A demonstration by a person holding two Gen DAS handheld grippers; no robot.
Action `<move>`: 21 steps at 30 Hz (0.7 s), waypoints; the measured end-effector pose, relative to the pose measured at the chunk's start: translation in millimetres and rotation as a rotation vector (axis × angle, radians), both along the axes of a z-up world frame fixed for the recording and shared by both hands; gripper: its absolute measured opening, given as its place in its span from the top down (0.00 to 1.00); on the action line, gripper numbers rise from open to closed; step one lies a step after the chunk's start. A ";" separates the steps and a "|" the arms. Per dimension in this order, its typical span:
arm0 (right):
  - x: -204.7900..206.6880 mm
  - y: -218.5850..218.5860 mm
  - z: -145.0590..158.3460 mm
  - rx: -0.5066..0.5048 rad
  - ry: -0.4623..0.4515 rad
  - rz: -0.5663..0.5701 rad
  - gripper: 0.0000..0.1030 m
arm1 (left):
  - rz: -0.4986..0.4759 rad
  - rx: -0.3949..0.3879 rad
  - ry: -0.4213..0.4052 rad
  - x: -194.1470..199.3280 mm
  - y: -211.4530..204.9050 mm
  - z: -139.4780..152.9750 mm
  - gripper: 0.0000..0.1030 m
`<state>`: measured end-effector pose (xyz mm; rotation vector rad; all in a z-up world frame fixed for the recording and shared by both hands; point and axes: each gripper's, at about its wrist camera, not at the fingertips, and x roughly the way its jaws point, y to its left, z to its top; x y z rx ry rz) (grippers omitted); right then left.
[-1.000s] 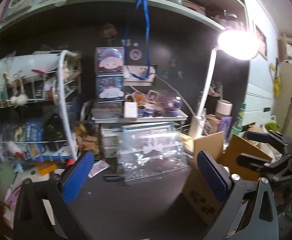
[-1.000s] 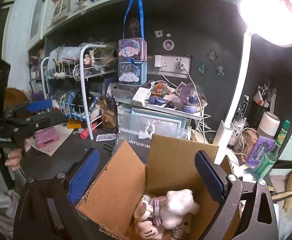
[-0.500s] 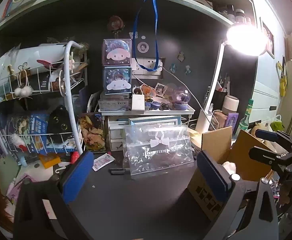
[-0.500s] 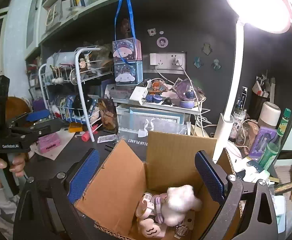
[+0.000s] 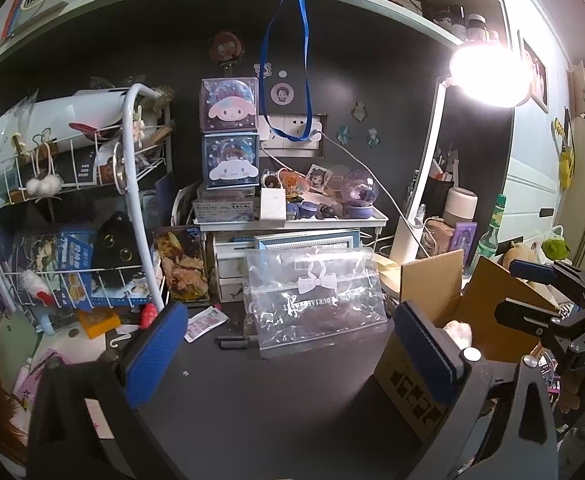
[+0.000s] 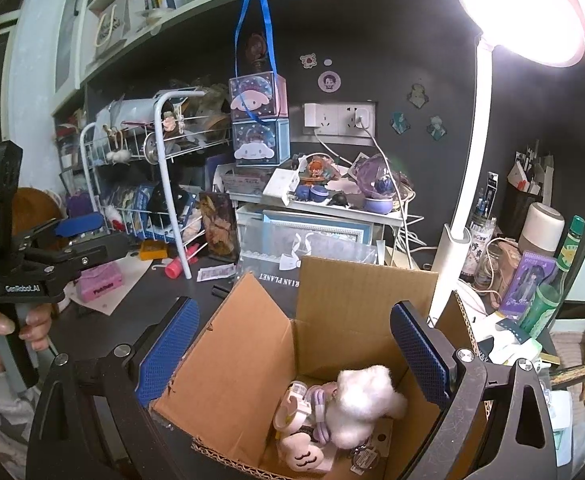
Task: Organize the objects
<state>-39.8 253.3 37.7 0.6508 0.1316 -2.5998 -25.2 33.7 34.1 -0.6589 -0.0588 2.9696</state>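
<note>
An open cardboard box (image 6: 252, 356) stands on the dark desk and holds a white fluffy plush (image 6: 366, 400) and pink toys (image 6: 300, 448). My right gripper (image 6: 292, 356) is open and empty, held just above the box. The box also shows in the left wrist view (image 5: 432, 280) at the right. My left gripper (image 5: 288, 352) is open and empty over the bare dark desk (image 5: 260, 396), facing a clear zip bag (image 5: 312, 296). The left gripper also shows in the right wrist view (image 6: 72, 240) at the far left.
A white wire rack (image 5: 72, 208) full of items stands at the left. A small white shelf (image 5: 292, 220) with figurines and stacked cartoon boxes (image 5: 230, 132) is at the back. A lit desk lamp (image 5: 488, 72), bottles and cups (image 6: 544, 224) crowd the right. A pink case (image 6: 100, 280) lies left.
The left gripper's view has steadied and pulled back a little from the zip bag. The right gripper has shifted slightly forward over the box. Both stay open.
</note>
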 end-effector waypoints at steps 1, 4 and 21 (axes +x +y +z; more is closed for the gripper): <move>0.0 0.1 -0.1 0.000 0.000 0.001 0.06 | -0.001 0.001 0.000 -0.2 -0.2 0.0 0.00; 0.1 -0.2 0.1 0.000 0.000 0.000 0.06 | 0.000 0.000 0.000 -0.4 -0.1 -0.1 0.00; -0.3 -3.7 -7.5 0.009 -0.015 0.018 0.06 | -0.003 -0.009 -0.009 -3.4 -0.1 -2.7 0.00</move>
